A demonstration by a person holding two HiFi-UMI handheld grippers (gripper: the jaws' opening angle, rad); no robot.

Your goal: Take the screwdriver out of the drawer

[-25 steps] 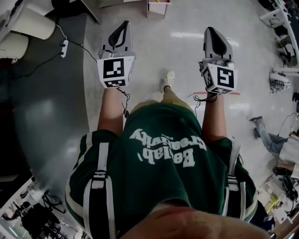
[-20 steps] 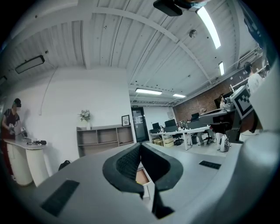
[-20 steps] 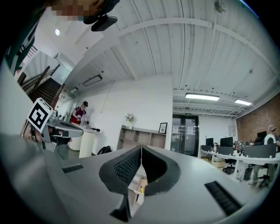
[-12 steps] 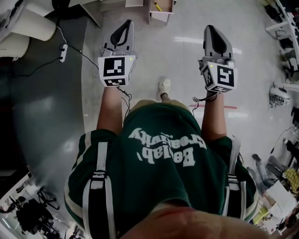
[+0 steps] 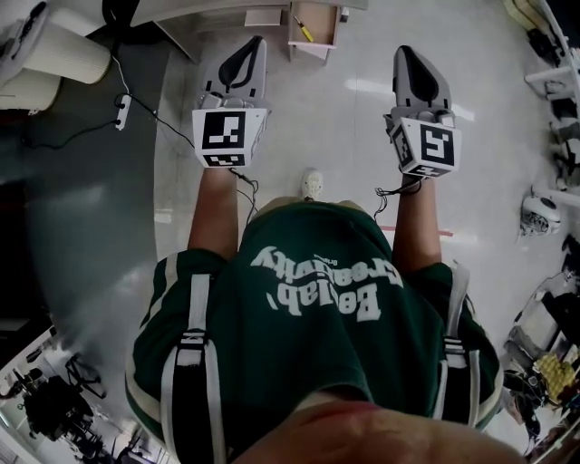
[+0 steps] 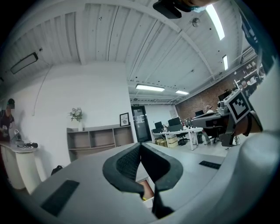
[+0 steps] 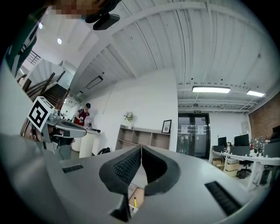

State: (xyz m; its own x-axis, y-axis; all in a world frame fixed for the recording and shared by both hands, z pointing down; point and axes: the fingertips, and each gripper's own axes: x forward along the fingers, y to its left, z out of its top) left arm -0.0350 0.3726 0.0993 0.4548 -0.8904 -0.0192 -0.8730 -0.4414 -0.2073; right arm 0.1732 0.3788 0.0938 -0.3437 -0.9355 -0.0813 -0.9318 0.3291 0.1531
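An open wooden drawer (image 5: 319,20) shows at the top edge of the head view, with a yellow-handled screwdriver (image 5: 304,29) lying in it. My left gripper (image 5: 255,45) and right gripper (image 5: 404,55) are held out level over the floor, short of the drawer and to either side of it. Both are shut with nothing between the pads. In the left gripper view the shut gripper (image 6: 140,145) hides most of the drawer (image 6: 148,190); a yellow bit of the screwdriver (image 6: 143,198) peeks below. The right gripper view shows the shut gripper (image 7: 141,148) above the drawer (image 7: 140,195) and screwdriver (image 7: 134,202).
A white cabinet (image 5: 227,13) stands at the top beside the drawer. White round pedestals (image 5: 68,45) and a power strip with its cable (image 5: 121,98) lie at the upper left. Equipment clutters the right edge (image 5: 542,214). My shoe (image 5: 312,184) is on the pale floor.
The floor has slid down the head view as I walk forward. The drawer with the screwdriver has come into view at the top. Both grippers stay shut.
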